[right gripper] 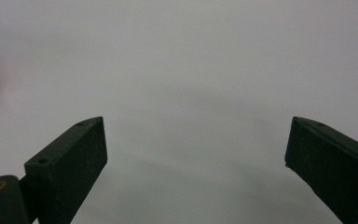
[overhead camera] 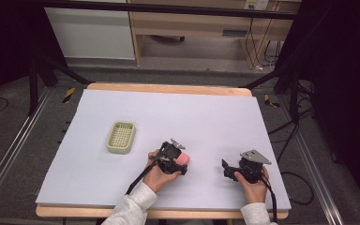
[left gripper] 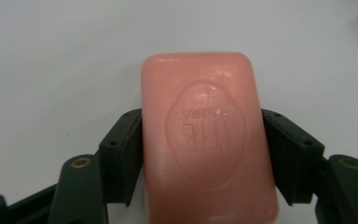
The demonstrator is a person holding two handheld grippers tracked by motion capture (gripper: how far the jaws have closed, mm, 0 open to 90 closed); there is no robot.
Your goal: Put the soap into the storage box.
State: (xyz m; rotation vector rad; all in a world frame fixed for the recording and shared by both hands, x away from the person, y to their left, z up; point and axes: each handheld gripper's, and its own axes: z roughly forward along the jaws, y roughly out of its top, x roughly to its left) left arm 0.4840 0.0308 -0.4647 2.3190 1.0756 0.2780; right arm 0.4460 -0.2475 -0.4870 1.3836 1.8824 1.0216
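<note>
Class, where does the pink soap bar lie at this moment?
In the high view, the pink soap bar lies between the left gripper jaws, right of the soap dish.

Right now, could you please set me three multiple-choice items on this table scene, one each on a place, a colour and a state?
1. Where does the basket lie from the left tongs?
A. farther up the table, to the left
B. beside the right tongs
C. at the near edge

2. What colour is the soap bar?
A. green
B. pink
C. white

3. How do the right tongs stand?
A. shut on the soap
B. shut on the basket
C. open, nothing between

Key: 1 A, the high view shows the basket up-left; 2 B, the left gripper view shows pink; 3 C, the right gripper view shows jaws wide over bare table.
</note>
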